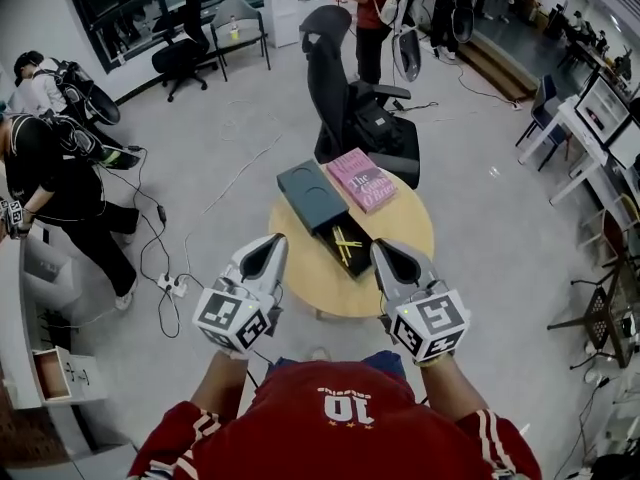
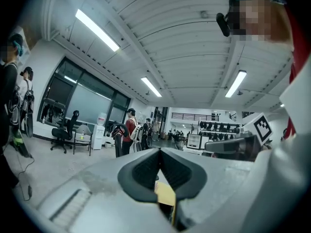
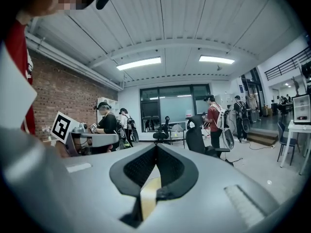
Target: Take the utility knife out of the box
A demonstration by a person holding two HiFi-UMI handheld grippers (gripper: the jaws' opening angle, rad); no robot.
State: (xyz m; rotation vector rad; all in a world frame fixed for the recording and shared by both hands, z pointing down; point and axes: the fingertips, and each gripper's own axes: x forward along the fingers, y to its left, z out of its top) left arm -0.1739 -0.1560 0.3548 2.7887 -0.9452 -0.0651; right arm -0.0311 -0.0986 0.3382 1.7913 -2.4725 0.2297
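Looking at the far left, what is there?

A person in black (image 1: pixel 45 173) stands on the floor, well apart from the table (image 1: pixel 405 230).

And next?

The left claw (image 1: pixel 270 243). It is shut tight, tip on tip, and it holds nothing. It hangs by the near left edge of the round table.

Where is the box?

The box (image 1: pixel 362 260) sits on the table, just to the right of that claw. It is open. Its dark lid (image 1: pixel 308 194) lies right beside it, on the far left side.

Is the utility knife in it?

Yes. The utility knife (image 1: pixel 345 244) is the yellow thing lying inside the open box. No claw touches it.

What is past the box?

A pink book (image 1: pixel 362 180) lies flat next to the lid. I cannot tell if the two touch. A black chair (image 1: pixel 345 98) stands behind the table.

And on the right?

The right claw (image 1: pixel 386 252). It is shut too, with nothing in it. It hangs over the table, just beside the box, on its right.
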